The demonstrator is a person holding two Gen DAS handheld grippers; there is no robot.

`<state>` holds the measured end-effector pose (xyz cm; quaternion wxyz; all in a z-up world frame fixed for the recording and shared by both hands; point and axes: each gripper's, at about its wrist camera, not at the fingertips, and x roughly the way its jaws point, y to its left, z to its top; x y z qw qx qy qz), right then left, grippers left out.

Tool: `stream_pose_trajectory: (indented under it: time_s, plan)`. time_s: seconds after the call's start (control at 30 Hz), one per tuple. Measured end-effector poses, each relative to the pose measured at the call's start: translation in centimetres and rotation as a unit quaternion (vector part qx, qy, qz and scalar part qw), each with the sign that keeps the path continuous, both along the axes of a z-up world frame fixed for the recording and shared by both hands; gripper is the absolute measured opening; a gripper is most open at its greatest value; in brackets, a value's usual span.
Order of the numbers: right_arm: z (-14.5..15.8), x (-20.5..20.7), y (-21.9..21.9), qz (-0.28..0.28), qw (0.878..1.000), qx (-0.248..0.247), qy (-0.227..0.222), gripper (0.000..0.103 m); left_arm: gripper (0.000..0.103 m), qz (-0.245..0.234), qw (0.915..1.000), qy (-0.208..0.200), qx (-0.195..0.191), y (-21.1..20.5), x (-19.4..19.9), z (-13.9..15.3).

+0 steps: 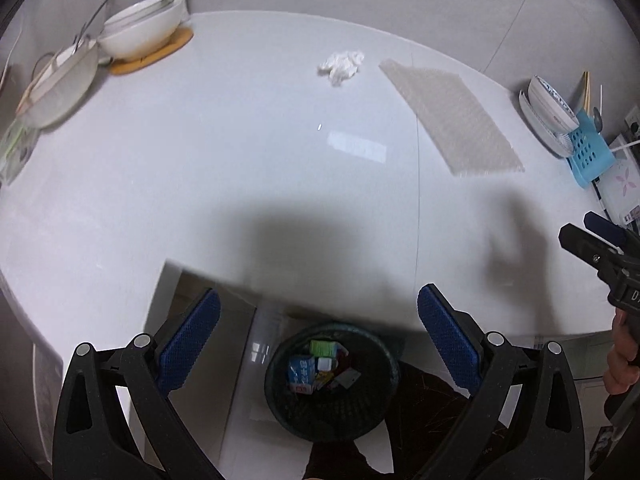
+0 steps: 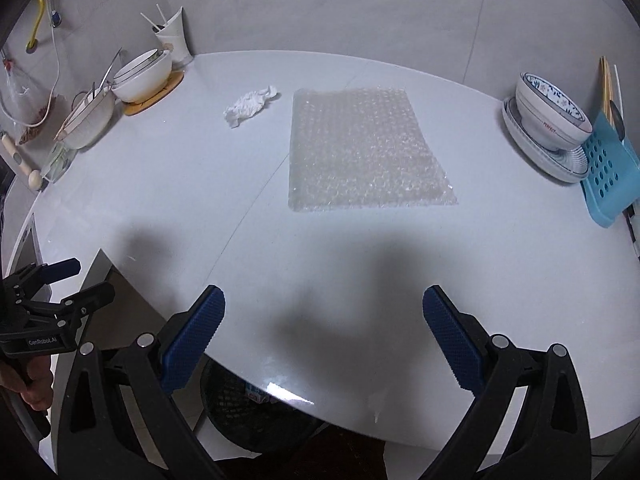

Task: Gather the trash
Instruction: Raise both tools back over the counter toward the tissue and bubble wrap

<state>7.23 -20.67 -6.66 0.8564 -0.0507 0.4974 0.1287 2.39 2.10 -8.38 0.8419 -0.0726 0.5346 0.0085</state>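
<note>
Then left gripper [image 1: 319, 322] was spread wide (label "GenRobot.AI") | right gripper [image 2: 323, 316] also spread | bowl [image 2: 550, 114] read "PERFECT"

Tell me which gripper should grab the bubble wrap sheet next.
Right. The bubble wrap sheet lies straight ahead of the open right gripper. The left gripper, also open, hangs over the trash basket, farther off.

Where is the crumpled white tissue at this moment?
The crumpled white tissue lies on the white round table, just left of the clear bubble wrap sheet and right of the stacked white bowls.
</note>
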Motion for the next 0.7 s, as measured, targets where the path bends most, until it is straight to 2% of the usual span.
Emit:
stream_pose_trajectory:
  time_s: [0.2,0.33,0.7]
  plan:
    - [0.2,3.9,0.0,-0.003,1.000,-0.019,-0.008,0.095,0.097,-0.008,0.9999,-0.010,0.003,-0.5,5.7,0.8]
    - [-0.7,7.1,0.1,0.001,1.000,-0.022,0.005,0.095,0.097,-0.007,0.9999,-0.011,0.011,-0.6,10.0,0.7]
    - [-4.9,15.4,1.6,0.017,0.997,-0.038,0.060,0.095,0.097,0.005,0.9995,-0.004,0.031,0.2,20.9,-2.7]
